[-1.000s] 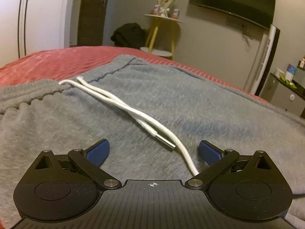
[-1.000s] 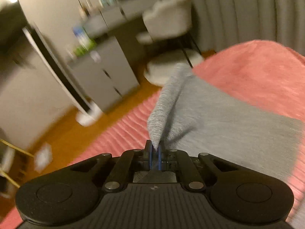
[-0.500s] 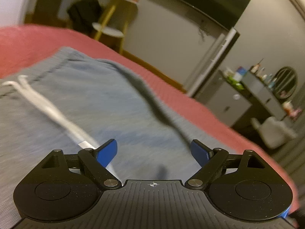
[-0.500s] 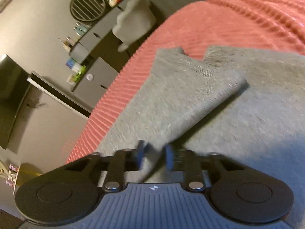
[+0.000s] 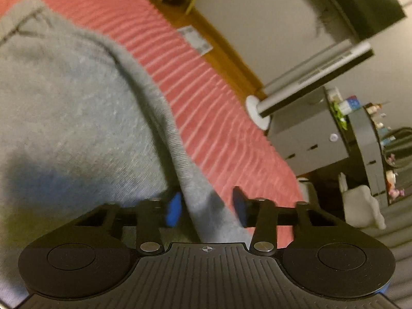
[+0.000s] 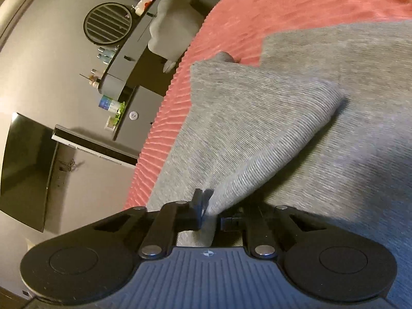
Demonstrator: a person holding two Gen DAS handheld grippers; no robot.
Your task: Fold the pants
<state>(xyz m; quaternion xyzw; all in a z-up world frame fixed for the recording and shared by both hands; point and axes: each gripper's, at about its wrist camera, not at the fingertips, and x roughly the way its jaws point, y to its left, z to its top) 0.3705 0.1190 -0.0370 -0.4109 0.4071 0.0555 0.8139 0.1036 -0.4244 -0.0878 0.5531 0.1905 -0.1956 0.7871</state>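
The red ribbed bedspread (image 5: 206, 97) covers the bed, and my grey sweatpants (image 5: 64, 103) lie spread on it, their side running along the bed's edge toward the room. A folded-over flap of them (image 6: 257, 128) lies on top of the rest. My left gripper (image 5: 206, 206) is closing, with the pants' edge between its blue fingers (image 5: 173, 209). My right gripper (image 6: 208, 211) is closing too, pinching the flap's corner.

Grey knit pants (image 6: 257, 134) spread on red ribbed bedspread (image 6: 296, 5), one corner flap folded over
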